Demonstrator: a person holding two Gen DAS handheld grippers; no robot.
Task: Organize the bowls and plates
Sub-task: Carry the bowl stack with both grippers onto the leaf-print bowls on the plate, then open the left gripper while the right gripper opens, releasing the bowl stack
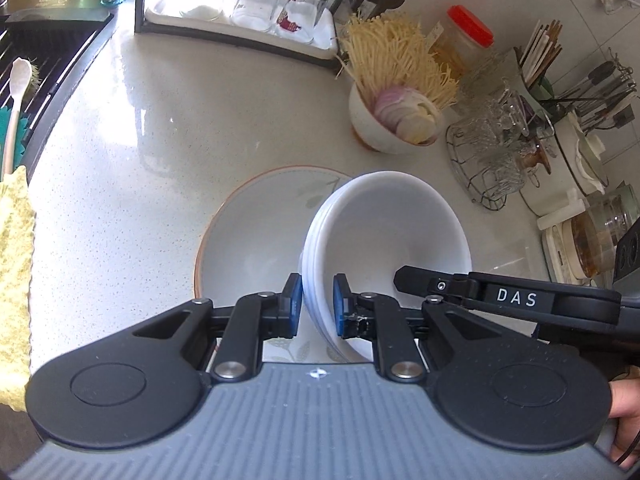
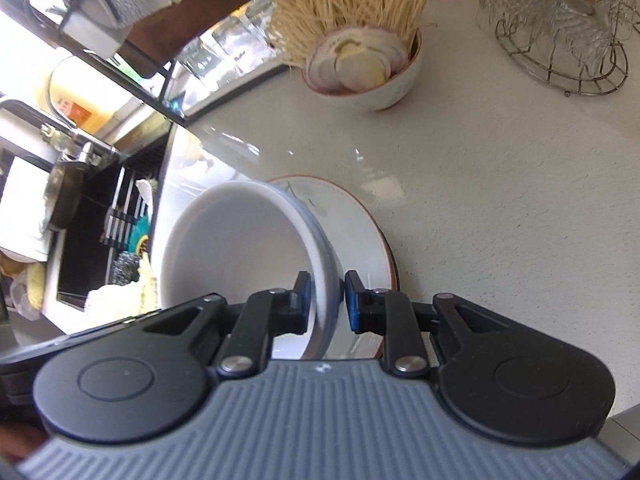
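A stack of white bowls (image 1: pixel 384 224) hangs tilted just above a leaf-patterned plate with an orange rim (image 1: pixel 256 232) on the pale counter. My left gripper (image 1: pixel 318 304) is shut on the stack's near rim, blue pads on both sides of the wall. In the right wrist view, my right gripper (image 2: pixel 327 300) is shut on the opposite rim of the same bowls (image 2: pixel 240 248), with the plate (image 2: pixel 352 220) beneath. A black finger of the right gripper (image 1: pixel 516 298) shows at the right of the left wrist view.
A bowl of noodles and onion slices (image 1: pixel 394 120) stands behind the plate. A wire basket of glassware (image 1: pixel 492 152) is at the right, a rack of upturned glasses (image 1: pixel 256 0) at the back, a sink (image 1: pixel 48 60) and yellow cloth (image 1: pixel 14 280) at the left.
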